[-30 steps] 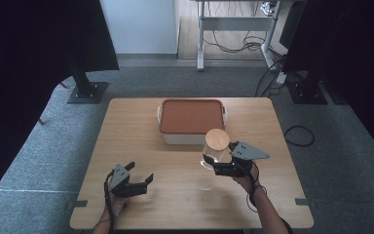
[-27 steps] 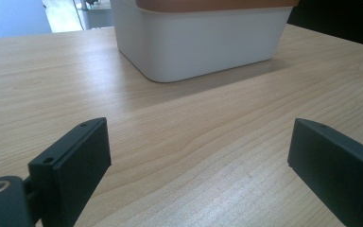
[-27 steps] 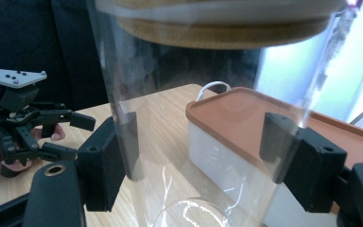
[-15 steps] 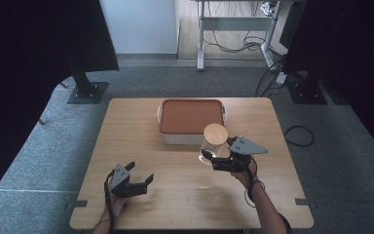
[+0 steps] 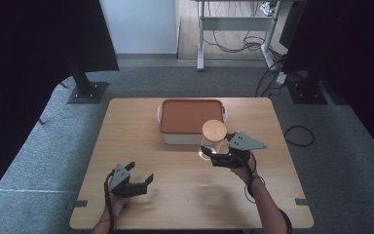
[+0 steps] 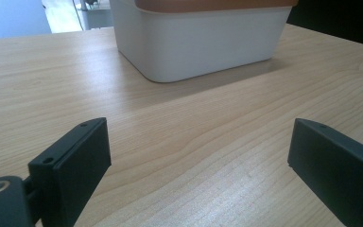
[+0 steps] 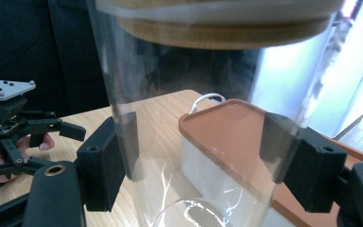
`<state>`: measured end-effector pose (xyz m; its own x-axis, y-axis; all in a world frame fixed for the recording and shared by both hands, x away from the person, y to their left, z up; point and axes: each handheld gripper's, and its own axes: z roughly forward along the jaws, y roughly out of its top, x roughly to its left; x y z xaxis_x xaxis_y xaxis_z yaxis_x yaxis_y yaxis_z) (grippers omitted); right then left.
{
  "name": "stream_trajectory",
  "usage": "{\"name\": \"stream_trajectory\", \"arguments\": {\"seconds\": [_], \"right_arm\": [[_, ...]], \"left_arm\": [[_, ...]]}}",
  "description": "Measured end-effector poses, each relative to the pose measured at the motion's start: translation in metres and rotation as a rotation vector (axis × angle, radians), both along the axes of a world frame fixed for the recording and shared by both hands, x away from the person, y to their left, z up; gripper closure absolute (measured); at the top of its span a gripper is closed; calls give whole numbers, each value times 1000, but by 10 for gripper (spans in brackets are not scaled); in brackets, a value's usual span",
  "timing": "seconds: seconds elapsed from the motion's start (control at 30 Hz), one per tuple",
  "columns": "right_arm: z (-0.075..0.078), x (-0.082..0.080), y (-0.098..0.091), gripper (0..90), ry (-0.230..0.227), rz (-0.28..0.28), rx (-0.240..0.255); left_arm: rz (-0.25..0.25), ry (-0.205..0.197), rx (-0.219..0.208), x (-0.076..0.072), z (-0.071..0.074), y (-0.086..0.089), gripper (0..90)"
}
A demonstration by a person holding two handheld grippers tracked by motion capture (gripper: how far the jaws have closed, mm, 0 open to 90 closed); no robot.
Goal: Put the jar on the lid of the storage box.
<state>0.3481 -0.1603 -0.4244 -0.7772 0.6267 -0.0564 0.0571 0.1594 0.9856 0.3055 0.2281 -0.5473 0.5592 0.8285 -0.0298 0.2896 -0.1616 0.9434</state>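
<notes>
Clear cylindrical glass jar [image 5: 213, 145], round wooden lid [image 5: 214, 130]

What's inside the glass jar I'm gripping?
The glass jar in the right gripper looks empty; table and container show through it. The wooden lid hides the top.

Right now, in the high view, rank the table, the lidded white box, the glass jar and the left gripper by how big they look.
1. Wooden table, far the largest.
2. White box with orange-brown lid.
3 and 4. Glass jar with wooden lid and left gripper: too alike to rank; the jar is clamped in the right gripper and sits nearer the camera, which may enlarge it.
</notes>
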Motion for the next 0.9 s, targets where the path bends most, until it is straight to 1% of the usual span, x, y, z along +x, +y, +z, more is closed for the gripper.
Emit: {"name": "stream_trajectory", "arguments": {"seconds": [0.5,0.73,0.9], "right_arm": [[2,10,-2,253,6,-8,-1],[6,14,0,253,3,-9,0],[9,18,1,253,-1,-10,-8]], "left_arm": [[-2,0,-1,0,0,0,62],[-1,-2,-1,0,0,0,62],[-2,-1,-1,0,0,0,62]]}}
